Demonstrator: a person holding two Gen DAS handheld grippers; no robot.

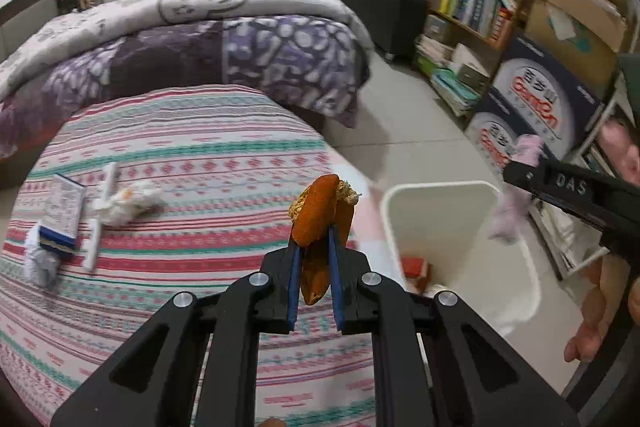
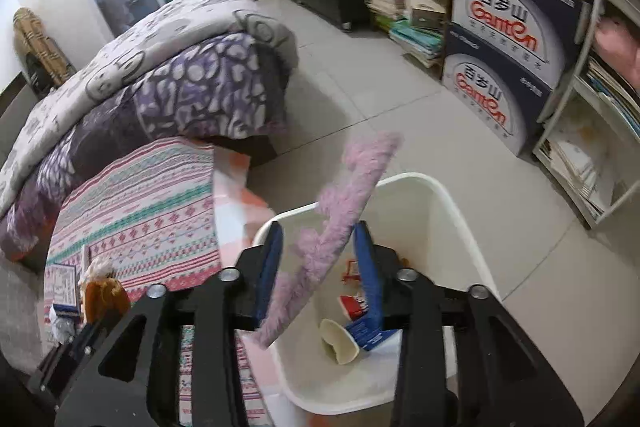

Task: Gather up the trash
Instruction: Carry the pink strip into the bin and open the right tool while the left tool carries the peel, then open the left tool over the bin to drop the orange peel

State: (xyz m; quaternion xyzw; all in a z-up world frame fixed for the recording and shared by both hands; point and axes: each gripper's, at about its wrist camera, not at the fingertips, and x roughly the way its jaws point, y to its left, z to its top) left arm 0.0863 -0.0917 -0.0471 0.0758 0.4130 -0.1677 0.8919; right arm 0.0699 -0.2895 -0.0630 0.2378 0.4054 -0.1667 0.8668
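With both loads carried to the white bin [image 2: 460, 211] just off the bed's [image 1: 168, 155] corner for dumping, the left gripper [image 1: 314, 247] pinches an orange peel [image 1: 320, 219] short of the rim, while the right gripper [image 2: 320, 255], jaws parted, has the pink fuzzy strip [image 2: 344, 203] loose between them above the bin's mouth.

The pink fuzzy strip [image 2: 340, 215] is motion-blurred, and the white bin's [image 2: 460, 211] near rim sits behind the right claw [image 2: 320, 267].
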